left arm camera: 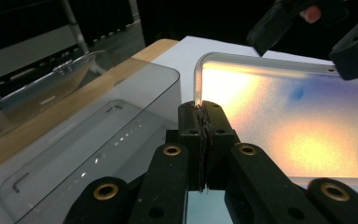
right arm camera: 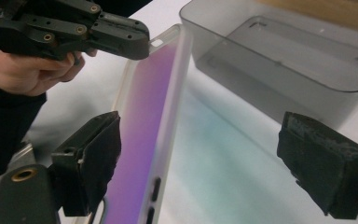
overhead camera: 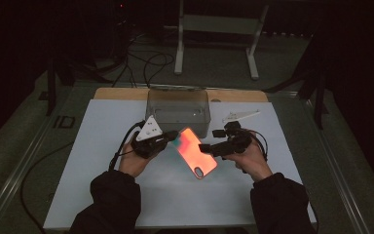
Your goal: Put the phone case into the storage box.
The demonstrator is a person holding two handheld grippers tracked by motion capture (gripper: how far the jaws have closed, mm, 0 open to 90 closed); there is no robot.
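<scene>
My left gripper (left arm camera: 200, 112) pinches the phone case (overhead camera: 196, 152) by one edge; my right gripper (right arm camera: 200, 154) gapes around it, untouching; closing carelessly could twist it loose beside the clear box (overhead camera: 177, 109).

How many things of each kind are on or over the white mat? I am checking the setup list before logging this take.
Phone case, iridescent orange-pink, held above the mat: 1
Clear plastic box: 1
Small white bracket-like part beside the box: 1
Handheld grippers, left gripper and right gripper: 2
Total: 5
</scene>
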